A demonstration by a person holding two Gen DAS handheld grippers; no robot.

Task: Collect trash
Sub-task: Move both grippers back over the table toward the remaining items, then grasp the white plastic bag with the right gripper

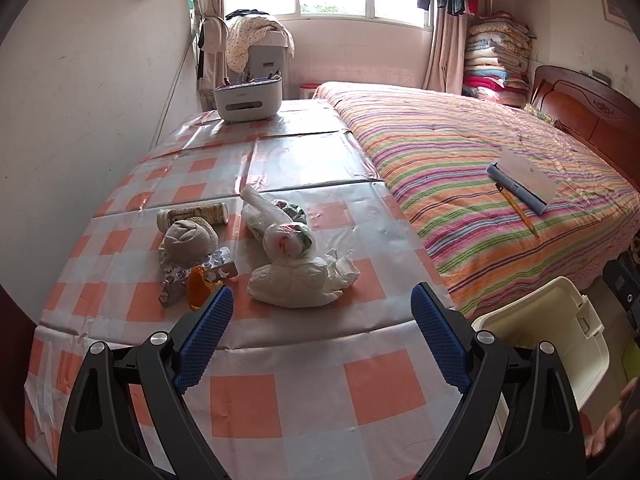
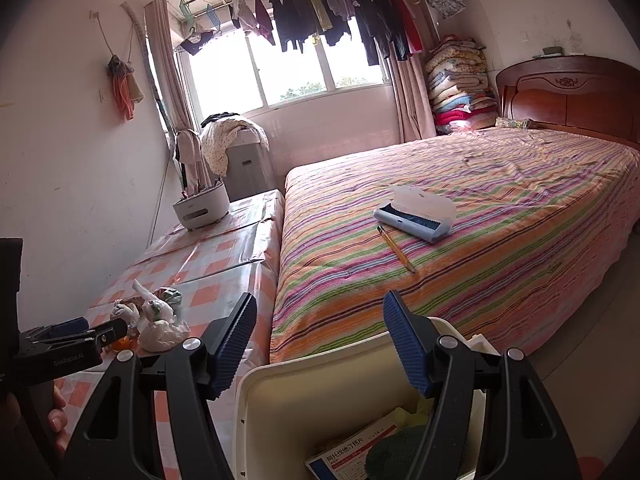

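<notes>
Trash lies on the checked table (image 1: 304, 396): a white crumpled bag (image 1: 296, 284), a knotted plastic bag (image 1: 288, 240), a grey wad (image 1: 186, 242), a tube bottle (image 1: 194, 214), blister packs (image 1: 218, 266) and an orange piece (image 1: 198, 288). My left gripper (image 1: 322, 300) is open and empty, just short of the white bag. My right gripper (image 2: 320, 312) is open and empty above the cream bin (image 2: 304, 392), which holds a medicine box (image 2: 352, 458) and a dark green lump (image 2: 394, 454). The bin also shows in the left wrist view (image 1: 560, 340). The trash pile (image 2: 160, 330) and left gripper (image 2: 80, 334) show in the right wrist view.
A white pen holder (image 1: 248, 100) stands at the table's far end. A striped bed (image 2: 460, 240) lies right of the table, with a blue case (image 2: 416, 216) and a pencil (image 2: 396, 250) on it. A wall runs along the table's left side.
</notes>
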